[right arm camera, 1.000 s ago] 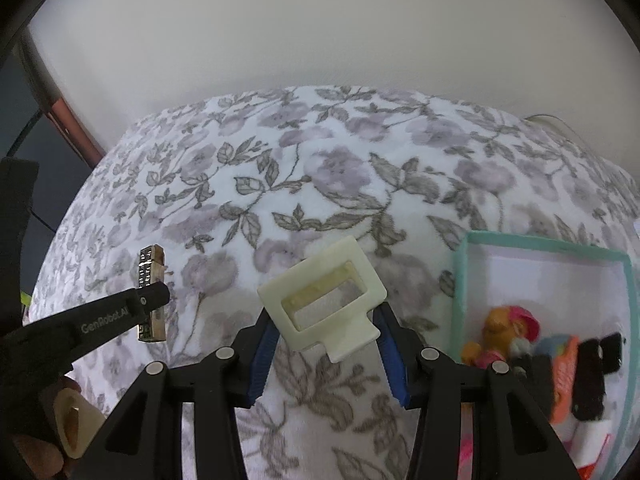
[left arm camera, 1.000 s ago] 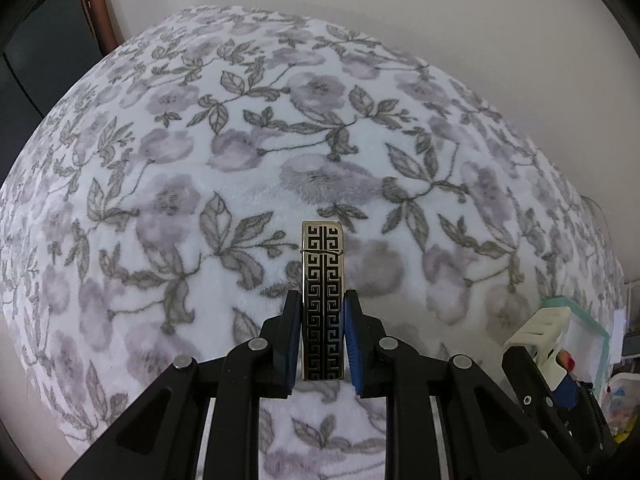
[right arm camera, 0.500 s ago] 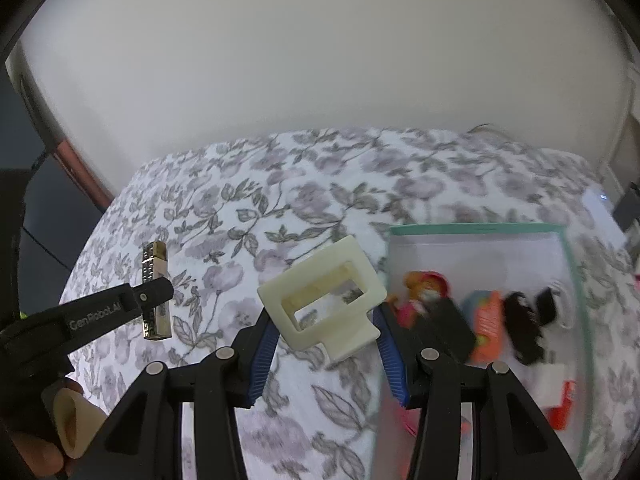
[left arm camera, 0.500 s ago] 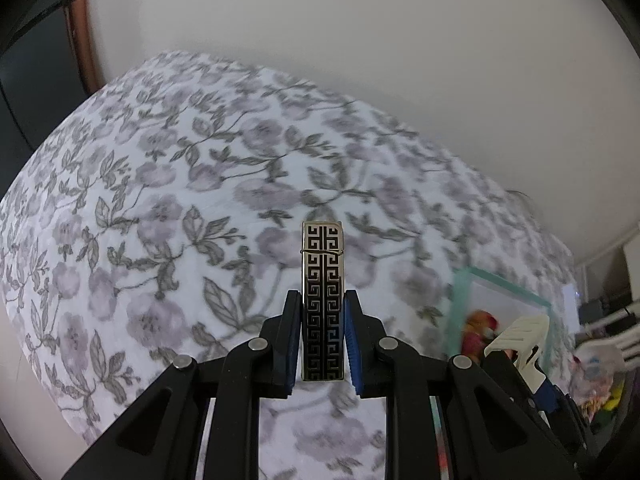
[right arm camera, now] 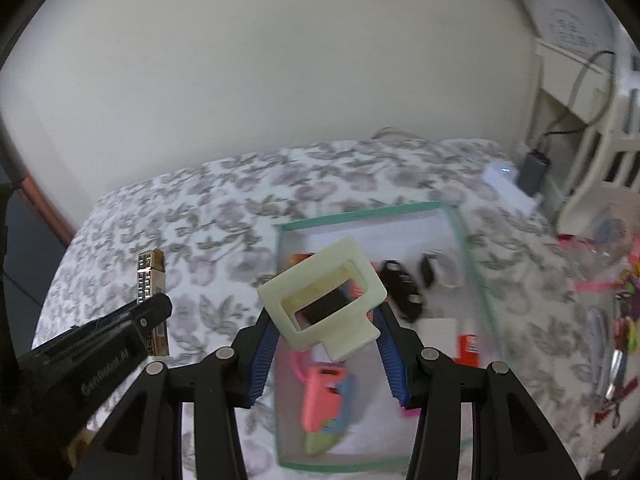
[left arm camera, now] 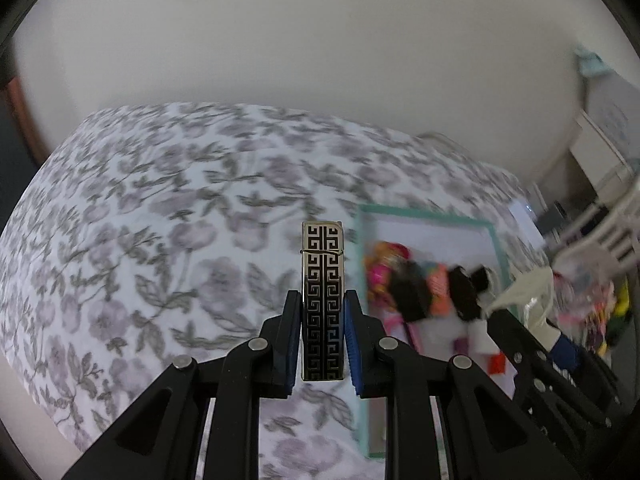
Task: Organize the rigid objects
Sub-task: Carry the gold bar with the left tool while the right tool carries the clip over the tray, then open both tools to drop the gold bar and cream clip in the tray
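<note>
My left gripper [left arm camera: 322,304] is shut on a narrow metal lighter [left arm camera: 322,276] with a black key pattern, held upright over the flowered bedspread just left of the tray. In the right wrist view the same lighter [right arm camera: 150,276] shows at the left, gripped by the left gripper's finger [right arm camera: 136,324]. My right gripper [right arm camera: 324,316] is shut on a cream plastic rectangular frame piece [right arm camera: 320,300], hanging over the green-rimmed white tray [right arm camera: 360,214]. That tray [left arm camera: 424,216] holds several small things: a pink case, black items, a colourful toy.
The flowered bedspread [left arm camera: 160,240] covers the bed, with a pale wall behind. To the right of the tray lie colourful loose items [right arm camera: 616,320]. A white box [right arm camera: 508,184], a cable and white furniture [right arm camera: 592,120] stand at the far right.
Both grippers have moved right and up with their objects. The tray has come under the right gripper and beside the left one. More wall now shows.
</note>
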The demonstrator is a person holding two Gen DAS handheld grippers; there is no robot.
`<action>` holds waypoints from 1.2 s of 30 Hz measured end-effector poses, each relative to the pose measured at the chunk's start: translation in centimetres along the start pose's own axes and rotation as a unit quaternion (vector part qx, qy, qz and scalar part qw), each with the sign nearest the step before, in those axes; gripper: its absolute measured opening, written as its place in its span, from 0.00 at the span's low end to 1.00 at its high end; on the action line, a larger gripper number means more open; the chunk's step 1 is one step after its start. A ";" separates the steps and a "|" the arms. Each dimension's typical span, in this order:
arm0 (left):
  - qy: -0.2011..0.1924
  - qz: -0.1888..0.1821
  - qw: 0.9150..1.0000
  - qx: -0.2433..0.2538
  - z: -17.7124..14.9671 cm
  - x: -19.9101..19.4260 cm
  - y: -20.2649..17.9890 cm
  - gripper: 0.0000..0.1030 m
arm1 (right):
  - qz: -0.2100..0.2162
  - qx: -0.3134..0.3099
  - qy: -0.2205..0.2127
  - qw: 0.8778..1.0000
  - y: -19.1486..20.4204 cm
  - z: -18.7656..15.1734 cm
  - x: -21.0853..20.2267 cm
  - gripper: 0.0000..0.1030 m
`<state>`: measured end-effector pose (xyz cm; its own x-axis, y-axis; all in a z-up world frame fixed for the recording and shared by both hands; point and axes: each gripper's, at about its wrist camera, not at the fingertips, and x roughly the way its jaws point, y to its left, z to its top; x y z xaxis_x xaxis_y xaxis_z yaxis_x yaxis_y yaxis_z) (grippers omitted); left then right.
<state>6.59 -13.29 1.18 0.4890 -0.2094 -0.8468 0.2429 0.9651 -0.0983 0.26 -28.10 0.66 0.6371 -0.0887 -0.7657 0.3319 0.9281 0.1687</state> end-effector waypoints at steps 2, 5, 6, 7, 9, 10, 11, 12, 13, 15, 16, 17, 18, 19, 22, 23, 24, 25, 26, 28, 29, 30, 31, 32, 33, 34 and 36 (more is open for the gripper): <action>0.003 -0.013 1.000 0.016 -0.4 0.2 -1.5 0.21 | -0.012 0.009 0.001 1.000 -1.1 -0.4 0.0 0.49; 0.007 -0.016 0.999 0.036 -0.9 0.8 -3.1 0.21 | -0.029 0.023 0.009 0.999 -2.5 -0.7 0.5 0.49; 0.010 -0.019 0.999 0.040 -1.0 1.1 -3.5 0.21 | -0.033 0.028 0.013 0.999 -3.0 -0.8 0.7 0.49; 0.015 -0.024 0.999 0.043 -1.1 1.3 -3.9 0.21 | -0.034 0.032 0.015 0.999 -3.4 -0.9 0.9 0.49; 0.022 -0.032 0.998 0.052 -1.4 1.9 -4.8 0.21 | -0.037 0.039 0.021 0.998 -4.2 -1.0 1.3 0.49; 0.024 -0.033 0.998 0.058 -1.5 2.1 -5.3 0.21 | -0.040 0.043 0.025 0.998 -4.7 -1.1 1.5 0.49; 0.026 -0.034 0.997 0.067 -1.7 2.5 -5.9 0.21 | -0.043 0.046 0.029 0.998 -4.9 -1.2 1.8 0.49; 0.030 -0.037 0.996 0.075 -1.9 2.7 -6.4 0.21 | -0.047 0.049 0.035 0.997 -5.3 -1.4 2.1 0.49; 0.034 -0.039 0.995 0.081 -2.2 3.0 -6.8 0.21 | -0.053 0.053 0.043 0.996 -5.7 -1.6 2.6 0.49; 0.046 -0.047 0.993 0.095 -2.8 3.6 -7.8 0.21 | -0.061 0.061 0.062 0.994 -6.6 -2.0 3.5 0.49; 0.051 -0.050 0.992 0.099 -3.0 3.9 -8.2 0.21 | -0.062 0.064 0.068 0.994 -6.9 -2.3 3.8 0.49; 0.058 -0.054 0.991 0.106 -3.3 4.2 -8.7 0.21 | -0.063 0.069 0.077 0.993 -7.3 -2.5 4.1 0.49; 0.062 -0.055 0.991 0.107 -3.4 4.5 -8.9 0.21 | -0.064 0.074 0.082 0.992 -7.6 -2.7 4.3 0.50; 0.066 -0.055 0.990 0.110 -3.6 4.8 -9.0 0.21 | -0.063 0.079 0.086 0.991 -8.0 -2.9 4.5 0.50; 0.075 -0.052 0.989 0.116 -4.0 5.4 -9.4 0.21 | -0.064 0.089 0.097 0.989 -8.8 -3.2 5.1 0.49; 0.078 -0.052 0.989 0.118 -4.2 5.6 -9.4 0.21 | -0.064 0.090 0.100 0.989 -8.9 -3.3 5.2 0.49; 0.080 -0.052 0.988 0.118 -4.2 5.8 -9.5 0.21 | -0.064 0.091 0.104 0.988 -8.9 -3.4 5.3 0.50; 0.082 -0.052 0.988 0.118 -4.3 6.0 -9.4 0.21 | -0.063 0.090 0.107 0.988 -8.9 -3.5 5.4 0.50; 0.086 -0.053 0.988 0.115 -4.3 6.2 -9.4 0.21 | -0.063 0.089 0.111 0.988 -8.8 -3.6 5.5 0.50; 0.094 -0.057 0.988 0.113 -4.5 6.5 -9.3 0.21 | -0.062 0.087 0.115 0.988 -8.7 -3.7 5.7 0.50; 0.098 -0.060 0.987 0.111 -4.5 6.6 -9.2 0.21 | -0.061 0.087 0.116 0.988 -8.7 -3.8 5.7 0.50; 0.100 -0.060 0.987 0.110 -4.5 6.7 -9.2 0.21 | -0.062 0.087 0.118 0.987 -8.7 -3.8 5.8 0.50; 0.101 -0.059 0.987 0.107 -4.5 6.8 -9.1 0.21 | -0.062 0.089 0.119 0.987 -8.7 -3.8 5.8 0.50; 0.102 -0.058 0.987 0.106 -4.5 6.8 -9.1 0.21 | -0.061 0.090 0.120 0.987 -8.8 -3.9 5.9 0.50; 0.104 -0.057 0.987 0.105 -4.5 6.9 -9.0 0.21 | -0.061 0.092 0.122 0.986 -8.8 -3.9 5.9 0.50; 0.104 -0.057 0.988 0.103 -4.5 6.9 -8.9 0.21 | -0.062 0.093 0.122 0.986 -8.9 -3.9 5.9 0.51; 0.101 -0.056 0.988 0.101 -4.4 6.7 -8.8 0.21 | -0.063 0.095 0.123 0.986 -9.0 -3.9 6.0 0.53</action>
<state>4.08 -22.50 -5.95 0.2769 -0.2566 -0.9260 0.4579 0.8825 -0.1076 -1.65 -35.57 -7.84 0.4019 -0.0860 -0.9116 0.5373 0.8283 0.1587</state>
